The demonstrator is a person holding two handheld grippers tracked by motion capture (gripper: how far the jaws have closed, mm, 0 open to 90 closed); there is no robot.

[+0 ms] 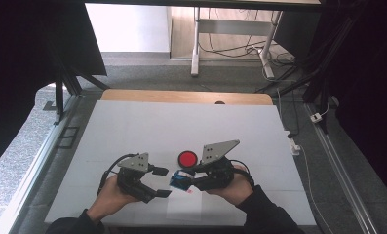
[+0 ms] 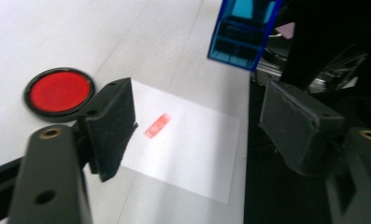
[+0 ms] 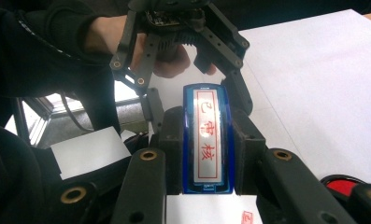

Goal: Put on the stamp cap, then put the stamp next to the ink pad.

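My right gripper [image 1: 190, 176] is shut on a blue translucent stamp [image 1: 180, 179], held just above the table. In the right gripper view the stamp [image 3: 206, 135] sits between the pads, its label with red characters facing the camera. Under it lies a white paper sheet [image 2: 188, 144] bearing a red stamped mark [image 2: 157, 125]. A round red ink pad [image 1: 187, 158] in a black rim lies just beyond the stamp. My left gripper [image 1: 163, 182] is open with nothing between its jaws, facing the stamp [image 2: 241, 32] from the left. In its own view the paper shows between its pads [image 2: 113, 121].
The white table top [image 1: 181, 126] stretches far and to both sides of the grippers. A wooden edge [image 1: 186, 96] runs along the far side. Beyond it are grey floor, desk legs and cables. Black frame posts stand at left and right.
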